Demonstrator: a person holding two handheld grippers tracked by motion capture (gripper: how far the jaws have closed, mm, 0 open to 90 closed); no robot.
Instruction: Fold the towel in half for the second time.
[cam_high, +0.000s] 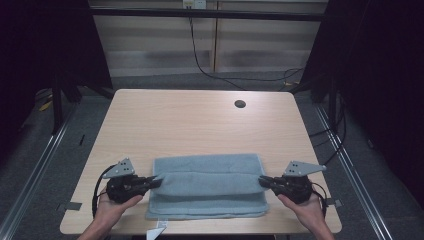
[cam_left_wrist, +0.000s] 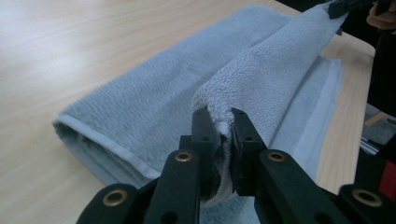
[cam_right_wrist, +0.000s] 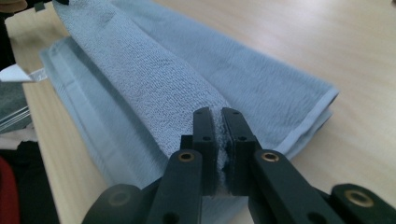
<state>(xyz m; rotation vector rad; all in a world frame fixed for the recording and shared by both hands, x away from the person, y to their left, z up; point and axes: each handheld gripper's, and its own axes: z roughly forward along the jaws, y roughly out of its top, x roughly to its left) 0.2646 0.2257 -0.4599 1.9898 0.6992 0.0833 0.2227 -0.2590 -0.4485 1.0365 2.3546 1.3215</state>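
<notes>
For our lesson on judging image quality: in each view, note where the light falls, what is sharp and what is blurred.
High view: even light on the table, dark surroundings, slightly soft overall. Left gripper view: towel pile crisp near the left gripper; glare and blur on the far wood. Right gripper view: sharp around the right gripper, tabletop washed out and blurred beyond.

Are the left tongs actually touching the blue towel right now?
Touching. In the left gripper view the left tongs are shut on a raised fold of the blue towel, with cloth pinched between the two black jaws and no gap showing.
</notes>
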